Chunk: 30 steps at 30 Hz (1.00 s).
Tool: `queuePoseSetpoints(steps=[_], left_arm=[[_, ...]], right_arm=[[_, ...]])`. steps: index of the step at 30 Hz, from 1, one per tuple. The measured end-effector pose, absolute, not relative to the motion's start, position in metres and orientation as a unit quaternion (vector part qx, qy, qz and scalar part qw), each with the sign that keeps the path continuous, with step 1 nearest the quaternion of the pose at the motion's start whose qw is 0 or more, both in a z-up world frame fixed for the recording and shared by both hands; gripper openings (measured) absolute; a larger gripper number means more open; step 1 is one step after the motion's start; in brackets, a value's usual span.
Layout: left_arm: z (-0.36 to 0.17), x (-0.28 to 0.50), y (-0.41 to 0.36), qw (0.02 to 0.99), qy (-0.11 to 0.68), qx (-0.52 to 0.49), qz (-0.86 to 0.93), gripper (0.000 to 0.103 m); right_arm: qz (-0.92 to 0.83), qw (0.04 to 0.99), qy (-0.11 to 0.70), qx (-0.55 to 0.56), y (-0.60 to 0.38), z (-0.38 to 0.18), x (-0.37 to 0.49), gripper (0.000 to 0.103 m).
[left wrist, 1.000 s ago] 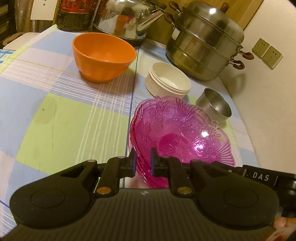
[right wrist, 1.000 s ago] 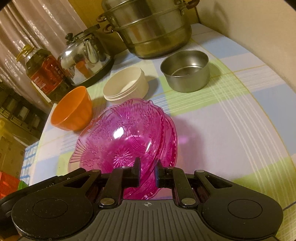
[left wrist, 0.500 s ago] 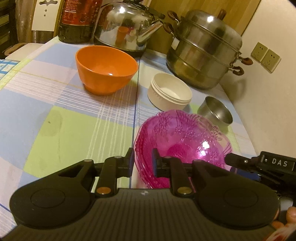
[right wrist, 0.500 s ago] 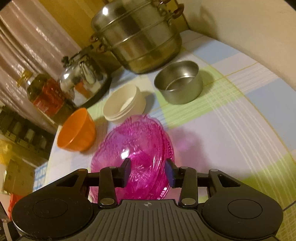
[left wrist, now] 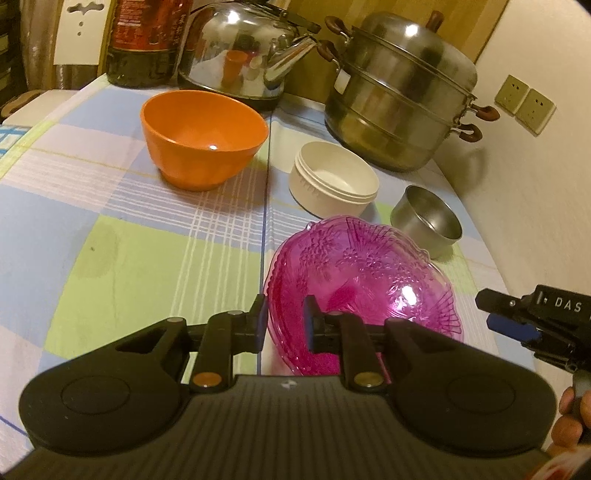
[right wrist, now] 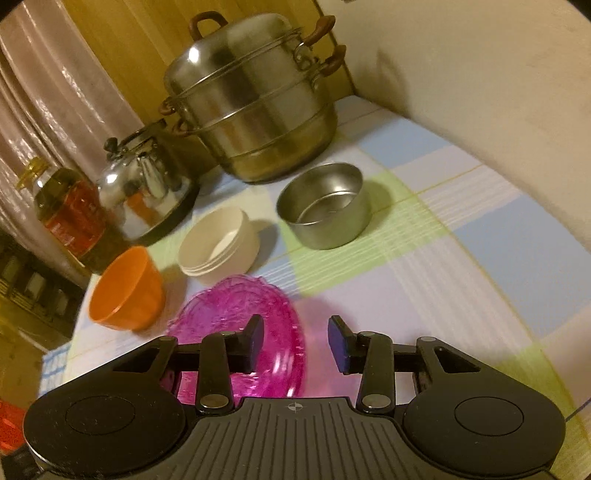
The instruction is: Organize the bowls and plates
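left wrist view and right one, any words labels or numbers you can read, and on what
"DAS": white letters on the right gripper, at the left view's right edge.
Oil bottle red label: print too blurred to read in both views.
Steamer pot white tag: no print legible.
Nothing else carries text.

Checked tablecloth (left wrist: 110, 236) under bowls (left wrist: 203, 136)

Left wrist cam sits low and close behind the pink plates (left wrist: 364, 284), facing over them twd the steamer pot (left wrist: 400, 99) at the back. Right wrist cam looks from the plates' other side, a bit further back, also twd the pot (right wrist: 255, 107). Both views share plates, orange bowl (left wrist: 203, 138), cream dish (left wrist: 332, 182), steel bowl (left wrist: 426, 219) & kettle (left wrist: 240, 55).
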<state>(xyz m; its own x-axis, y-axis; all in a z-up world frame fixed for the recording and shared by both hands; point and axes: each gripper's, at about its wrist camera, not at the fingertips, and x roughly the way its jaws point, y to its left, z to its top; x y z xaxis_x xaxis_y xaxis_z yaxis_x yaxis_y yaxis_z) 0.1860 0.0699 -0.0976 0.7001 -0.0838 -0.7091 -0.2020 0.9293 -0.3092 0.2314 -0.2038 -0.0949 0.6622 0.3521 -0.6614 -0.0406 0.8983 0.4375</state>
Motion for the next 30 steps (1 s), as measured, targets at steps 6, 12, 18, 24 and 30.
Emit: queuePoseSetpoints(steps=[6, 12, 18, 24, 30], left_arm=[[-0.102, 0.192, 0.069, 0.902, 0.392, -0.180, 0.026, 0.017], [-0.107, 0.194, 0.069, 0.898, 0.399, -0.182, 0.026, 0.017], [-0.108, 0.194, 0.069, 0.898, 0.399, -0.184, 0.025, 0.017], [-0.108, 0.194, 0.070, 0.897, 0.399, -0.187, 0.027, 0.017], [-0.108, 0.194, 0.069, 0.898, 0.397, -0.188, 0.027, 0.018]], right_arm=[[0.116, 0.883, 0.421, 0.171, -0.197, -0.103, 0.234, 0.006], [0.122, 0.878, 0.432, 0.166, -0.192, -0.109, 0.237, 0.006], [0.124, 0.875, 0.436, 0.169, -0.191, -0.110, 0.239, 0.006], [0.104, 0.895, 0.400, 0.168, -0.200, -0.097, 0.236, 0.006], [0.124, 0.868, 0.447, 0.176, -0.193, -0.115, 0.243, 0.006]])
